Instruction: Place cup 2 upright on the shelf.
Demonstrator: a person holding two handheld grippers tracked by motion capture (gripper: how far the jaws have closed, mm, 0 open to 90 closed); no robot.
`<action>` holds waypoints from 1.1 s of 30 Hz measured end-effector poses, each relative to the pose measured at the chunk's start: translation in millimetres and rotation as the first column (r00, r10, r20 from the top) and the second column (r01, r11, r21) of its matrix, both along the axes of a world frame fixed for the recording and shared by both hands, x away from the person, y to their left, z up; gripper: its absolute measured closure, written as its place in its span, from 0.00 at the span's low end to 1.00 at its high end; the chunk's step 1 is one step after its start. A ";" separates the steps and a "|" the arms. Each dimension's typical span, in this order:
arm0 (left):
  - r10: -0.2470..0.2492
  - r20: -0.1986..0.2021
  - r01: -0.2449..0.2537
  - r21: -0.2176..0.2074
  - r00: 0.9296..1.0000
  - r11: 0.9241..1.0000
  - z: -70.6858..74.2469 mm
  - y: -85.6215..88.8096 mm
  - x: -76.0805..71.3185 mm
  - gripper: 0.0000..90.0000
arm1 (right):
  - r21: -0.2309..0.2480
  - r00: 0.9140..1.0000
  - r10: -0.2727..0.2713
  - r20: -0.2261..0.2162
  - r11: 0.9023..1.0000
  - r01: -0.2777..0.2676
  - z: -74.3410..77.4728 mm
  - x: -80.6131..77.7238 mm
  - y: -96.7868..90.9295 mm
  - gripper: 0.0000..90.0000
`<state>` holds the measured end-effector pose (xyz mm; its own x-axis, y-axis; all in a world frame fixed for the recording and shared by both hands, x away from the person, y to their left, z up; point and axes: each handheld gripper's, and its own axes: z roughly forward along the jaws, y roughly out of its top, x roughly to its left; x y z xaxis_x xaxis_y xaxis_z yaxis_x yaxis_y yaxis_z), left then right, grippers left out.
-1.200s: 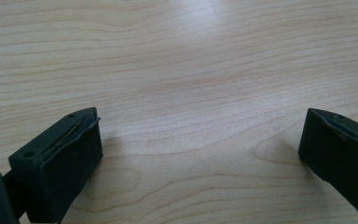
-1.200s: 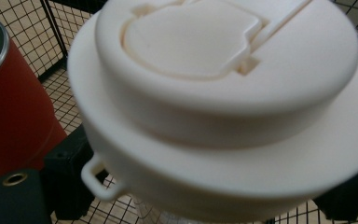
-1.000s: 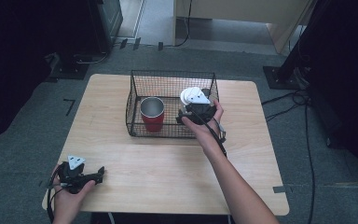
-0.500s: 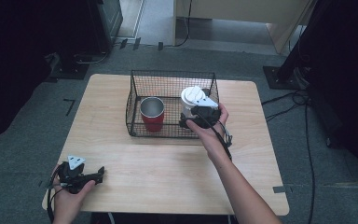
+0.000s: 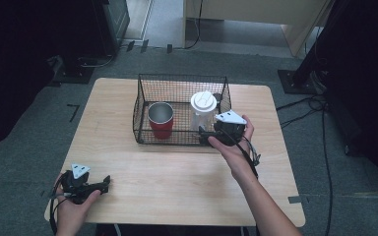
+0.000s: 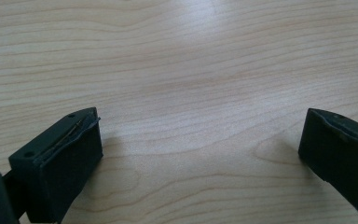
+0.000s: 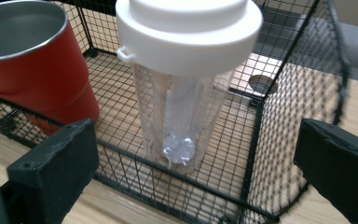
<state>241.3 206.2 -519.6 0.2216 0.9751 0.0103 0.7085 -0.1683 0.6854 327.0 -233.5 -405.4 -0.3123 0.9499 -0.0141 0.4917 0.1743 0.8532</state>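
The right gripper [image 5: 207, 136] has just been opening its jaws, and nothing is between them now. Just ahead of them, the clear bottle [image 7: 186, 88] stands upright inside the wire basket [image 5: 142, 105], beside the red cup [image 7: 37, 70]. The left gripper [image 5: 96, 186] keeps its jaws apart over the bare surface [image 6: 191, 70].

I work in a lab-type room: grey carpet floor [image 5: 24, 147], loose cables [image 5: 320, 105] beside my wooden counter [image 5: 177, 177].

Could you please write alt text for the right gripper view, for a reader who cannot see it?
A clear plastic bottle with a wide white lid stands upright inside a black wire basket on a wooden table, framed by the right gripper and its open black jaws. A red metal cup stands beside it in the basket.
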 end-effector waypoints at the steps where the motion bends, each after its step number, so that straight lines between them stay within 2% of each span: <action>1: 0.000 0.000 0.000 0.000 1.000 1.000 0.0 0.0 0.0 0.00 | 0.004 1.000 0.000 0.001 1.000 0.000 0.0 -3.0 -3.0 0.00; 11: 0.000 0.000 0.000 0.000 1.000 1.000 0.0 0.0 0.0 0.00 | 0.006 1.000 -0.023 0.007 1.000 0.023 -13.4 -26.4 -34.5 0.00; 26: -0.001 0.000 0.001 0.001 1.000 1.000 0.0 0.1 0.0 0.00 | 0.016 0.996 -0.084 -0.039 0.996 0.085 -49.5 -51.9 -85.3 0.00; 33: -0.001 0.000 0.001 0.001 1.000 1.000 0.0 0.1 0.0 0.00 | 0.018 0.992 -0.114 -0.056 0.993 0.116 -60.6 -63.6 -106.6 0.00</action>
